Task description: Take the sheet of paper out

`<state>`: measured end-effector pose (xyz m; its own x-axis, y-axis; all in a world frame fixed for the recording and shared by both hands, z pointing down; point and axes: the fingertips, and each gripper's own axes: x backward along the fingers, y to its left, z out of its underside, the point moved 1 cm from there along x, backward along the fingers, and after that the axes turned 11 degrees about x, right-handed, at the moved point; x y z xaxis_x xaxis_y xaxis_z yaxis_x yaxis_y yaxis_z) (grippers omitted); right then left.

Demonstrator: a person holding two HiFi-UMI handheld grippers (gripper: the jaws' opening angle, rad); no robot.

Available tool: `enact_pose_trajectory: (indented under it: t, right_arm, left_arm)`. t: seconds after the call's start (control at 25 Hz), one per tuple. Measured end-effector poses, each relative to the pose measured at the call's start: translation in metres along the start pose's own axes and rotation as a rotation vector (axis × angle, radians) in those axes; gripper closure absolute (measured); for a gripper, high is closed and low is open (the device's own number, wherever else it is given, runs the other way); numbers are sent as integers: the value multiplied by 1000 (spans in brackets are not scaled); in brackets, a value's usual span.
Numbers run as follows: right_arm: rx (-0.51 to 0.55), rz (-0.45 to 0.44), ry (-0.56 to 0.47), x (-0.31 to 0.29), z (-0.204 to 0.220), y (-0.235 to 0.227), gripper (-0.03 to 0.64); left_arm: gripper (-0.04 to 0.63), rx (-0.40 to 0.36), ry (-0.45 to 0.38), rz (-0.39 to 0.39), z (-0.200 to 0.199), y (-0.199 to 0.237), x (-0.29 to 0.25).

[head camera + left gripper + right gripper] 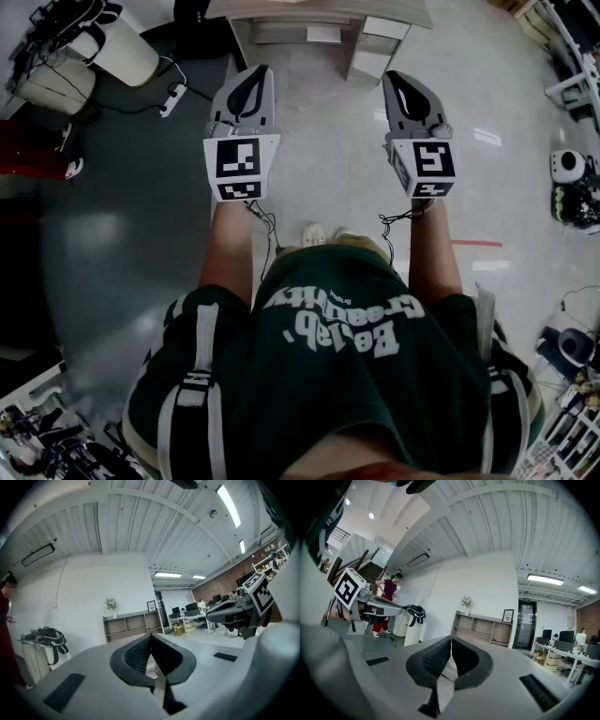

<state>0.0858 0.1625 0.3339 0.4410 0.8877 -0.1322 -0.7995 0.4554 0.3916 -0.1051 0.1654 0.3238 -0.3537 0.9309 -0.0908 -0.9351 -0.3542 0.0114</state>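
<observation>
L gripper (pixel 251 82): jaws closed tip to tip, empty. R gripper (pixel 401 86): same, closed, empty. Both side by side above floor (pixel 328 141), facing shelf unit (pixel 483 629). sheet of paper: not seen in any view.

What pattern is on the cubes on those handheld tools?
Black-and-white square markers, on the left cube and right cube; clearest in the head view.

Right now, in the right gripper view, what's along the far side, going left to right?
left tool → black bag → potted plant → framed picture → doorway → desks with monitors. The person in red overlaps the left tool, so is left out.
</observation>
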Motion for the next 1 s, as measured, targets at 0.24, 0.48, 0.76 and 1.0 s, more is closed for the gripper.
enact_pose_trajectory:
  t: [0.24, 0.48, 0.76, 1.0]
  right_arm:
    - [-13, -5, -11, 6, -1, -3, 580]
    - [-14, 6, -8, 2, -1, -2, 580]
    - [-36, 40, -25, 9, -2, -10, 578]
    - [-22, 38, -6, 13, 2, -14, 578]
  left_arm:
    - [577, 0, -7, 0, -3, -7, 0]
    - [577, -4, -5, 12, -4, -5, -3]
    - [577, -5, -3, 25, -6, -10, -3]
    - [577, 3, -15, 39, -9, -17, -9]
